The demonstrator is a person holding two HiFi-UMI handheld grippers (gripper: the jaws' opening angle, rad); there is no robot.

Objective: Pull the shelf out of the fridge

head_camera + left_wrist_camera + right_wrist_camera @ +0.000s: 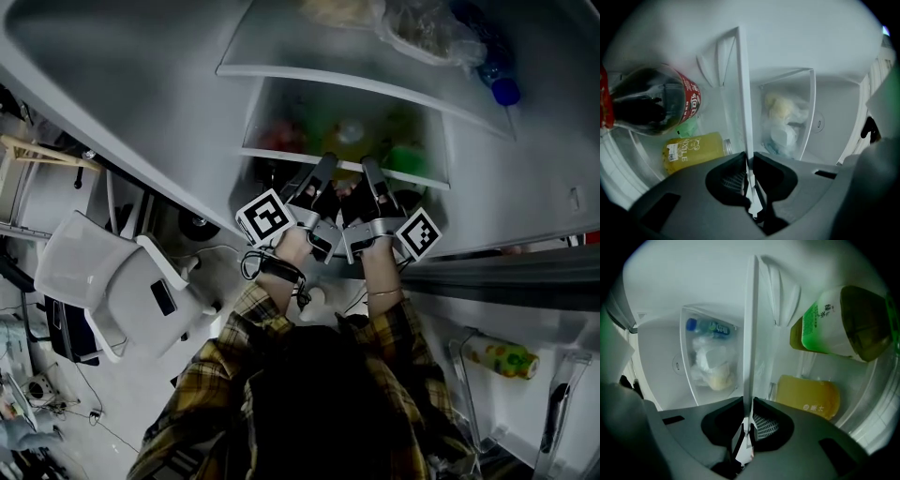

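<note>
**Head view.** The person stands at the open fridge [141, 84] with both tools raised to the front rim of the shelf [272, 153] in the middle of the compartment. The left gripper [326, 164] and the right gripper [368, 164] are side by side near the centre of that rim. The light is dim, so contact at the tips cannot be confirmed from here. The shelf appears seated in its place, with no clear sign that it has come forward.

**Left gripper view.** The left gripper [749, 161] is clenched on the white front edge of the shelf [743, 93], which runs straight out from between the jaws. A cola bottle [656, 101] and a yellow drink bottle [693, 149] lie on one side of the pane. Bagged food [783, 112] lies on the other.

**Right gripper view.** The right gripper [749, 404] likewise grips the shelf [751, 324] edge, with the pads closed against it. A green tea bottle [834, 322] and a yellow bottle [811, 397] lie beside the pane.

**Assessment.** The grasp is made, and the step in hand is the start of the pull. The next move calls for both hands to draw back together, evenly and level with the rails. Uneven effort could skew the shelf and jam it. The narrow rim could also slip from the pads.
</note>
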